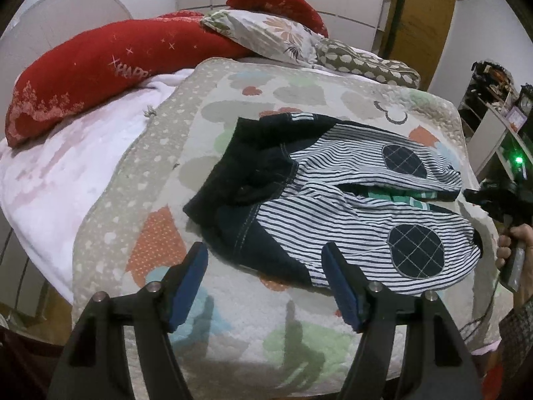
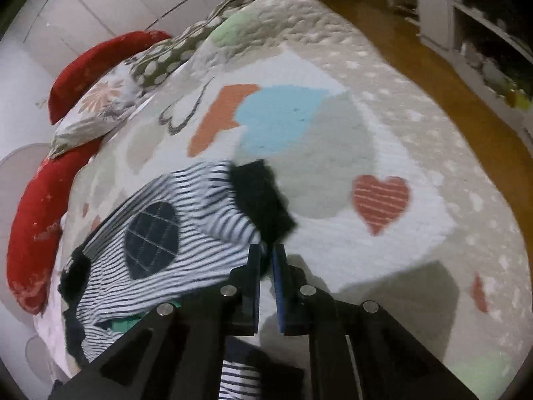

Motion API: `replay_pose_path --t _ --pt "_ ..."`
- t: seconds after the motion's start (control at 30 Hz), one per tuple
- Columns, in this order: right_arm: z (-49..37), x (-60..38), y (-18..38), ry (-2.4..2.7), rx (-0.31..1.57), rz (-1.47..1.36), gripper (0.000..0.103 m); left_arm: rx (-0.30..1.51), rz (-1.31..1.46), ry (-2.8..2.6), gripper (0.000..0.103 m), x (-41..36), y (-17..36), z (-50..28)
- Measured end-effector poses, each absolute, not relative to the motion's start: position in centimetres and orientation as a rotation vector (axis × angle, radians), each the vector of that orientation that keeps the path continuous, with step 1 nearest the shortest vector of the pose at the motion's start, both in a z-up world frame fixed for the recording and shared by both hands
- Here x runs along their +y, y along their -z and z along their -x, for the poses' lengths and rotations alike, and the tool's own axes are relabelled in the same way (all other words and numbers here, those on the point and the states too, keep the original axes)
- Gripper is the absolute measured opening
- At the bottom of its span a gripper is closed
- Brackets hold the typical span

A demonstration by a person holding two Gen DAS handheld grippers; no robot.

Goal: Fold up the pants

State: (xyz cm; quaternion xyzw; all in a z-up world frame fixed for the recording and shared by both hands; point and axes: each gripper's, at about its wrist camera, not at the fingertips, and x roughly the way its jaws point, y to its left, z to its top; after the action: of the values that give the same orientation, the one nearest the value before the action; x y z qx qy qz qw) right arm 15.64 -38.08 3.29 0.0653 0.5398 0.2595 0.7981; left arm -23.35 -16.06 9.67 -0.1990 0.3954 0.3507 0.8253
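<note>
Small striped pants (image 1: 349, 200) with a dark navy waist part and quilted navy knee patches lie spread on the quilt (image 1: 266, 333), legs pointing right. My left gripper (image 1: 265, 263) is open and empty, just in front of the waist part. My right gripper (image 2: 266, 255) is shut on the dark cuff (image 2: 263, 200) of one pant leg, lifting it slightly; the striped leg (image 2: 166, 250) trails to its left. The right gripper also shows in the left wrist view (image 1: 466, 195) at the leg ends.
The quilt (image 2: 383, 250) with heart shapes covers the bed. Red pillows (image 1: 83, 76) and a floral pillow (image 1: 266, 33) lie at the head. A white blanket (image 1: 60, 173) lies left. Wooden floor (image 2: 433, 66) and shelves (image 1: 493, 126) lie beyond the bed's right edge.
</note>
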Motion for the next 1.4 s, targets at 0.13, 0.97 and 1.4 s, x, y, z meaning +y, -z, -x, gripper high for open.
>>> replay_pose_path --t 0.13,0.97,1.4 --pt "-13.5 -39.7 -4.9 -0.577 1.097 -0.14 0.009 0.833 0.382 -0.79 0.076 -16.4 -9.8 23.1" --pt "-1.3 -37.4 -0.8 -0.76 0.988 0.107 0.043 0.931 0.257 -0.764 0.076 -18.5 -7.6 20.5" --pt "0.6 -35.6 -0.5 -0.849 0.939 0.161 0.091 0.954 0.278 -0.761 0.076 -17.9 -6.7 20.5"
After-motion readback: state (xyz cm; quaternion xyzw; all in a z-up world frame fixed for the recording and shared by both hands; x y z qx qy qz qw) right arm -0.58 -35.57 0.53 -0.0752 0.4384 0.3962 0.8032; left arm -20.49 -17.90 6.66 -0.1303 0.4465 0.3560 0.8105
